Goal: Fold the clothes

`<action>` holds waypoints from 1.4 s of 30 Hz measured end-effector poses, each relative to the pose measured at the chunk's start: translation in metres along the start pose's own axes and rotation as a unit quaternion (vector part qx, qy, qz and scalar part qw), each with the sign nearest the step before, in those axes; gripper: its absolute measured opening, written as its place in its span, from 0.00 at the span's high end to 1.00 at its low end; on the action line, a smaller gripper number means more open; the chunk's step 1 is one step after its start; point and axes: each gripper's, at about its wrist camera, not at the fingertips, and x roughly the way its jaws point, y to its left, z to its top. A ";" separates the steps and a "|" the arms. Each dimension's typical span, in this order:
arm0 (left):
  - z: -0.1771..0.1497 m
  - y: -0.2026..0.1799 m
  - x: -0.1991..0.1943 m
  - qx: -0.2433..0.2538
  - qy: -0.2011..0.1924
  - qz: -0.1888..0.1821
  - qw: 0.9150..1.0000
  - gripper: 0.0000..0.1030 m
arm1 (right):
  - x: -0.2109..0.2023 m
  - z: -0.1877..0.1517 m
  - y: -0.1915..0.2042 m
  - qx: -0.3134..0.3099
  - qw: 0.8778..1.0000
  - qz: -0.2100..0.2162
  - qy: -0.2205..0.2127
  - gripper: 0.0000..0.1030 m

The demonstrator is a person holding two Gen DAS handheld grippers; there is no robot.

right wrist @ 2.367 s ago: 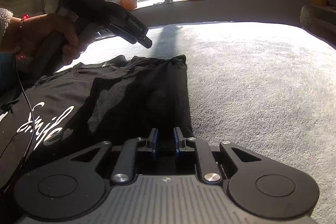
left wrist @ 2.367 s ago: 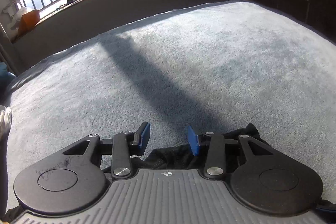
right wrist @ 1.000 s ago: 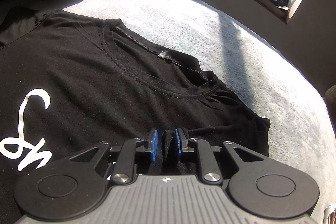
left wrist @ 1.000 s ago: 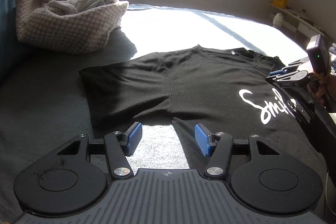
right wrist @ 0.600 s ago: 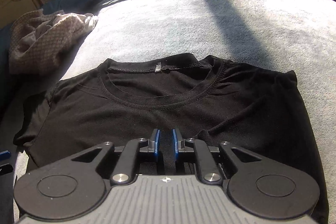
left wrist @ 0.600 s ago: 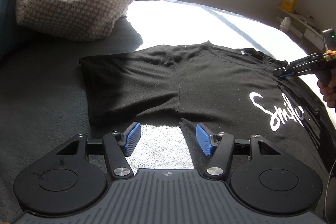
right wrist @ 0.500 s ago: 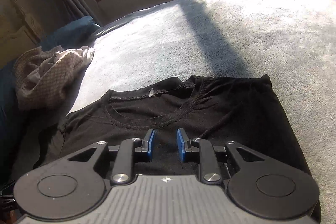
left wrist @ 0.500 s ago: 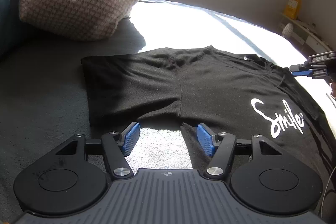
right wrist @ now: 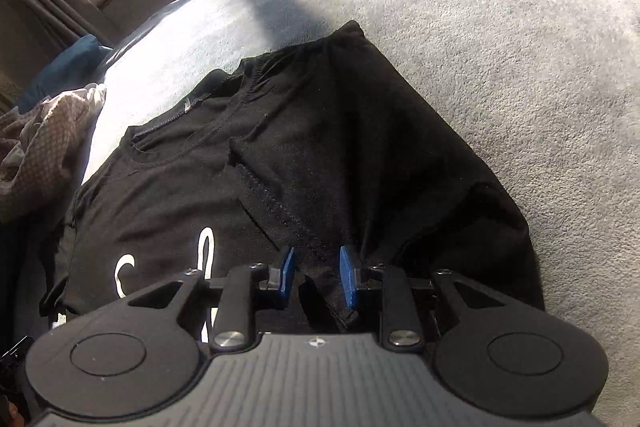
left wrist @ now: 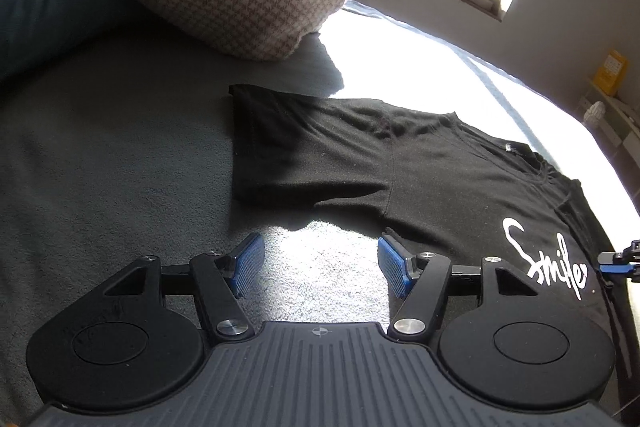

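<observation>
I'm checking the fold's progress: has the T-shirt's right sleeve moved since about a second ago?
Yes. The right sleeve now lies folded inward over the black T-shirt, near the collar, rather than spread toward the grey bedcover. The right gripper is open.

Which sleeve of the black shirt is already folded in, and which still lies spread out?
The sleeve at the right tongs is folded onto the shirt's chest. The sleeve ahead of the left tongs lies spread flat.

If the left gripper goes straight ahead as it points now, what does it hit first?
Likely the black T-shirt: the open left gripper faces bare grey bedcover, then the shirt's underarm edge. Depth is uncertain.
</observation>
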 end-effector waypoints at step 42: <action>0.001 0.065 0.060 -0.125 -0.052 -0.030 0.990 0.56 | 0.152 -0.034 0.451 -0.302 0.935 0.140 0.120 0.70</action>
